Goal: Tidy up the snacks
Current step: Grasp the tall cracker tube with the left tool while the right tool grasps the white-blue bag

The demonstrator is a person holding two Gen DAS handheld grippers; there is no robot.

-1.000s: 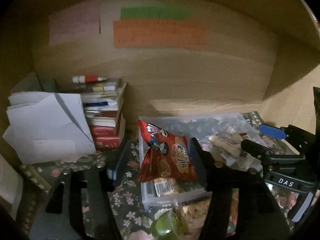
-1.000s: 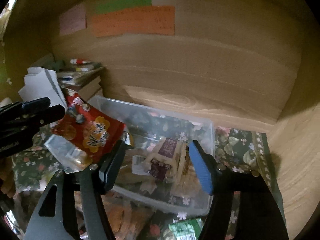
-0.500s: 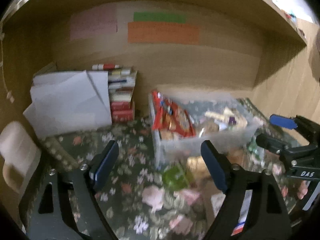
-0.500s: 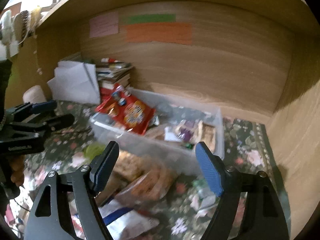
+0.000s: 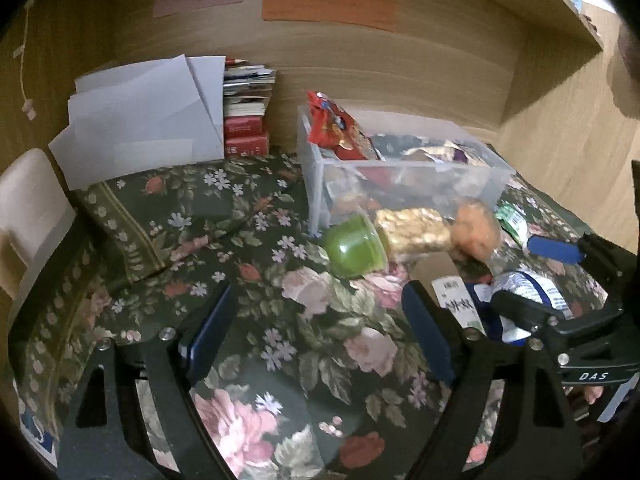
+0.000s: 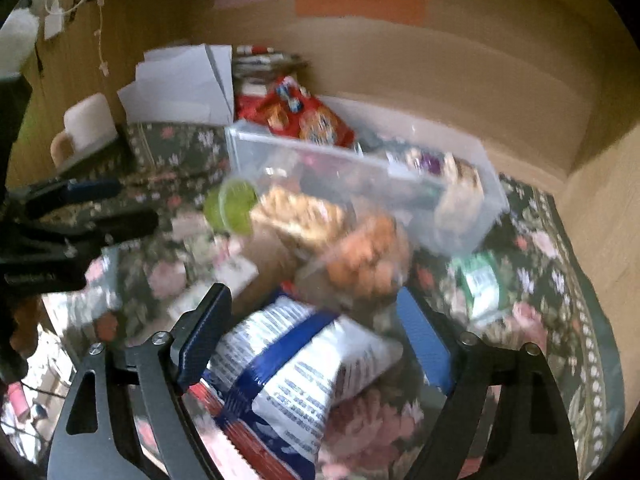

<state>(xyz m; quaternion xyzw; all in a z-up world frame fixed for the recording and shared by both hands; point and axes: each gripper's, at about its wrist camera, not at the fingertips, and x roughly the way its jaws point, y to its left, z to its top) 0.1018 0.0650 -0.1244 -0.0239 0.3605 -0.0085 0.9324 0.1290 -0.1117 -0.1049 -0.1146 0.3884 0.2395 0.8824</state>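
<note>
Left gripper [image 5: 316, 332] jaws spread, just widened, nothing between, above floral cloth [image 5: 168, 220]. Right gripper [image 6: 316, 328] jaws spread, just been opening; blue-white snack bag [image 6: 296, 372] lies between, pads not pressing. Red snack bag [image 5: 334, 128] leans in far-left end of clear bin [image 5: 404, 184]. Green cup [image 5: 354, 246], nut bar [image 5: 414, 230] and orange snack pack [image 5: 476, 232] lie just near of bin.

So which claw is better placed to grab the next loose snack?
Probably the right claw: open, with the white-and-blue bag between its fingers. The left claw, also open, frames only bare cloth.
</note>
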